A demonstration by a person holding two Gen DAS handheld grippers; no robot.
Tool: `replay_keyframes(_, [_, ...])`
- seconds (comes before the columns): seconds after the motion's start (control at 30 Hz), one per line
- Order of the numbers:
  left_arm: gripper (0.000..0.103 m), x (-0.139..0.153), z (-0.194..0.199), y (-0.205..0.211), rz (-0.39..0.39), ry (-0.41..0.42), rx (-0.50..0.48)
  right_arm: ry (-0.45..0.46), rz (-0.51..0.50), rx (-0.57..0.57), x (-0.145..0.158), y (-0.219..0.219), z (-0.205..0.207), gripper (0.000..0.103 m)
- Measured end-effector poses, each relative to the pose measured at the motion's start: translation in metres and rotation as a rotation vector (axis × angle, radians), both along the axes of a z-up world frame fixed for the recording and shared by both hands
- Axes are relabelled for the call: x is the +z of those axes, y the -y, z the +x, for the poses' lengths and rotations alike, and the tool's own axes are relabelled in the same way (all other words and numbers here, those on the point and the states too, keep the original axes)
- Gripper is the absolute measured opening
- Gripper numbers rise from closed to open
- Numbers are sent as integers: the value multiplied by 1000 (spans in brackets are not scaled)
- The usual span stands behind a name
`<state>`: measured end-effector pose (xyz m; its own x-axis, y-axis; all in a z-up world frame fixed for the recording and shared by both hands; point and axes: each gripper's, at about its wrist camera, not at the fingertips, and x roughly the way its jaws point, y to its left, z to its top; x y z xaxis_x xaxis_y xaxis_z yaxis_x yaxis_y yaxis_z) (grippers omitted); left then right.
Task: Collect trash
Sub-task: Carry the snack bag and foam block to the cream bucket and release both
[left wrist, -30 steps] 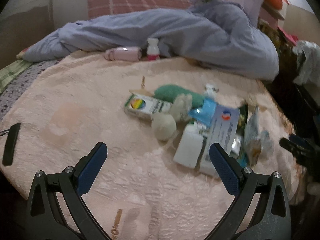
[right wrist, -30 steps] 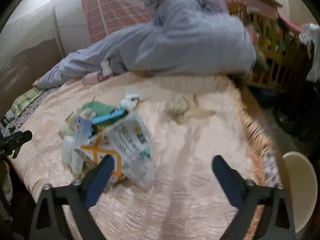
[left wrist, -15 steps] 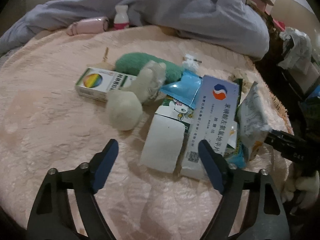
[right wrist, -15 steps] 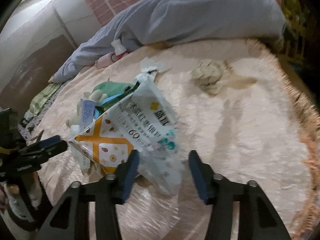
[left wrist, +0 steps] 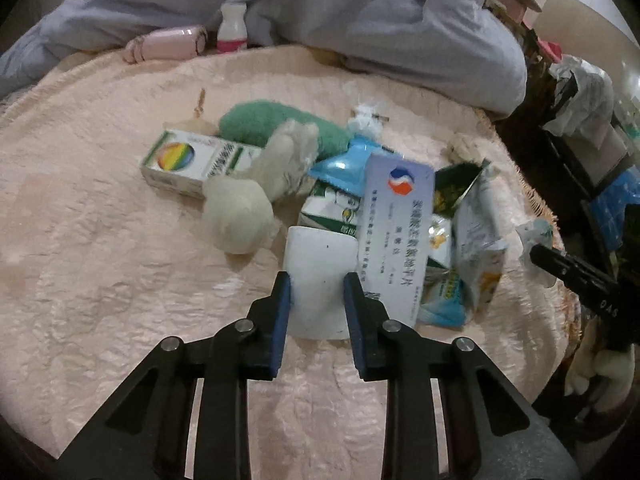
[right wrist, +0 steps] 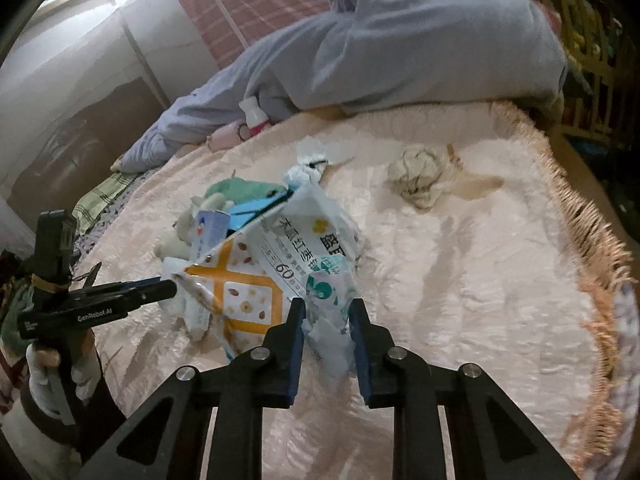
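- The left gripper has its jaws drawn in close on either side of a white bottle lying on its side; the blue pads sit right at its flanks, and it looks gripped, though full contact is hard to confirm.
- The right gripper has its jaws nearly together on the crumpled lower corner of a snack bag, the thin film bunched between the pads.
- Handling, as a judgement: the bottle is stiff, smooth plastic and probably light, so a hold across its middle suits it, though the rounded sides could slip. The bag is limp and crinkly, almost weightless; a pinch on a folded corner holds better than on a flat face, and it will dangle and may drag its neighbours.
- Just beyond the bottle lies a long white medicine box with a red-and-blue mark, overlapping a green-and-white carton.
- Farther out in the same pile are a blue wrapper, a box with a rainbow circle and a green-and-cream soft toy.
- The whole pile sits near the middle of the peach bedspread, nearer its fringed right edge.
- A wad of paper lies apart toward the far right corner.
- At the far edge, against the grey quilt, are a small pink-capped bottle and a pink case.
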<state>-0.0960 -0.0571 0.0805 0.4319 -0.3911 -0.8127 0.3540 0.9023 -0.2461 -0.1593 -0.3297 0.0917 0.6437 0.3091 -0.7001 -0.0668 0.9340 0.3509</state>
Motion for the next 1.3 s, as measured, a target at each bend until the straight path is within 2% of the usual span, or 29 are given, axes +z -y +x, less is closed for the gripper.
replay_keyframes(0.1, [24, 20, -9, 1, -15, 35, -5, 26, -7, -6, 11, 6, -11, 21])
replay_keyframes(0.23, [24, 47, -23, 21, -34, 77, -54, 43, -12, -30, 18, 19, -24, 21])
replay_keyframes(0.47, [24, 72, -43, 97, -92, 97, -194, 54, -45, -116, 24, 61, -51, 21])
replay_keyframes(0.63, [24, 73, -55, 162, -117, 70, -301, 52, -75, -210, 29, 109, -75, 21])
replay_keyframes(0.87, [24, 67, -81, 273, -159, 18, -469, 14, -137, -377, 27, 193, -116, 21])
replay_keyframes(1.07, [26, 52, -97, 358, -171, -27, -564, -42, -156, -485, 7, 251, -139, 21])
replay_keyframes(1.17, [27, 43, -102, 388, -182, -42, -601, -73, -147, -531, -8, 274, -148, 21])
replay_keyframes(1.3, [33, 28, -100, 418, -193, -66, -618, -89, -106, -595, -23, 299, -162, 21])
